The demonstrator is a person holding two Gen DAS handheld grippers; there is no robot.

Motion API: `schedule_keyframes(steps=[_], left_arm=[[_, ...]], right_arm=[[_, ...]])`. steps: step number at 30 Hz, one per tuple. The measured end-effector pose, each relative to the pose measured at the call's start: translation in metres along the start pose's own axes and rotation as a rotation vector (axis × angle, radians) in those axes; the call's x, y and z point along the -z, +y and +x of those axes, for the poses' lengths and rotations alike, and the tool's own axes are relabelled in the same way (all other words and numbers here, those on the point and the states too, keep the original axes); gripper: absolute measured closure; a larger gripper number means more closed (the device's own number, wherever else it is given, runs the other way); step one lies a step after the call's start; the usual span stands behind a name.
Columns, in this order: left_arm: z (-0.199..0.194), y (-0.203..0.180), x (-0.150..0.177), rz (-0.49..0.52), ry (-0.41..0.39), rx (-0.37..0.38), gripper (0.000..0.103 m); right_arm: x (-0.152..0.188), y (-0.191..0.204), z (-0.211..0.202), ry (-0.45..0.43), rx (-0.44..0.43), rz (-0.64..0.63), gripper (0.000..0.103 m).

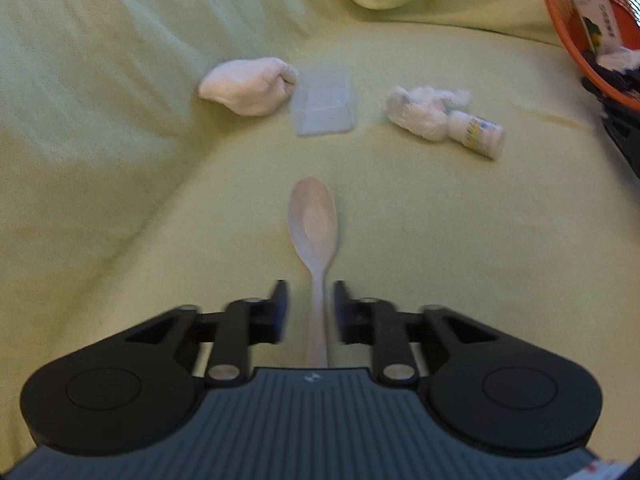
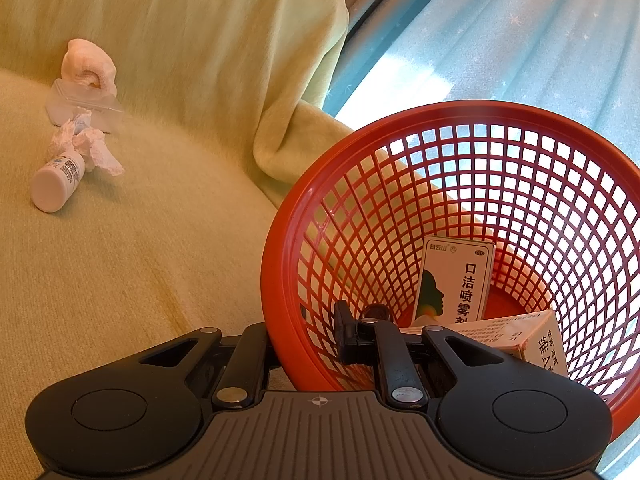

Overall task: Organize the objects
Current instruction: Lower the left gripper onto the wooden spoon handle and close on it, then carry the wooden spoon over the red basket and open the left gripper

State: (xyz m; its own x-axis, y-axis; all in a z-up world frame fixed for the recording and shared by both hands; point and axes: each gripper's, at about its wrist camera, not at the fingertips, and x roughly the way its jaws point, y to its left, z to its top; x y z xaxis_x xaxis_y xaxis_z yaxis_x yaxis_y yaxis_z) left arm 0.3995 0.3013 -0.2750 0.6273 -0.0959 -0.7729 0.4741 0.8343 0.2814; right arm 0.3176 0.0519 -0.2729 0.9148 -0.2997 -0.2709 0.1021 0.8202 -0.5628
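A pale wooden spoon [image 1: 314, 224] lies on the yellow-green blanket [image 1: 120, 200], bowl away from me. Its handle runs between the fingers of my left gripper [image 1: 311, 287], which is open with a gap on each side of the handle. My right gripper [image 2: 304, 320] is shut on the wall of the orange mesh basket [image 2: 440, 116], one finger inside and one outside. The basket [image 1: 560, 28] holds two medicine boxes, one upright [image 2: 452, 280] and one lying flat [image 2: 528, 340].
Beyond the spoon lie a rolled white sock [image 1: 248, 84], a clear plastic box [image 1: 322, 106], a crumpled white tissue [image 1: 420, 114] and a white bottle [image 1: 478, 136] on its side. A blanket-covered backrest [image 2: 200, 40] rises behind; a blue curtain [image 2: 520, 40] hangs at right.
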Motion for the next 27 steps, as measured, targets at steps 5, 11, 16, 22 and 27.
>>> schedule_keyframes(steps=[5, 11, 16, 22, 27], left_arm=[[0.016, 0.005, -0.013, -0.070, -0.039, 0.009, 0.068], [0.031, 0.004, -0.020, -0.101, -0.052, 0.024, 0.068], [0.031, 0.002, -0.023, -0.093, -0.047, 0.029, 0.076], [0.015, -0.008, -0.027, -0.035, -0.078, 0.034, 0.076], [-0.006, -0.012, -0.038, -0.012, -0.124, 0.045, 0.077]], right_arm=[[0.000, 0.000, 0.000, 0.000, 0.000, 0.000, 0.092], [0.001, -0.001, -0.001, 0.001, 0.000, -0.002, 0.092], [0.002, -0.001, -0.001, 0.001, -0.001, -0.003, 0.091], [0.002, -0.001, -0.001, 0.000, -0.001, -0.003, 0.091], [0.002, -0.001, -0.001, 0.000, -0.001, -0.003, 0.091]])
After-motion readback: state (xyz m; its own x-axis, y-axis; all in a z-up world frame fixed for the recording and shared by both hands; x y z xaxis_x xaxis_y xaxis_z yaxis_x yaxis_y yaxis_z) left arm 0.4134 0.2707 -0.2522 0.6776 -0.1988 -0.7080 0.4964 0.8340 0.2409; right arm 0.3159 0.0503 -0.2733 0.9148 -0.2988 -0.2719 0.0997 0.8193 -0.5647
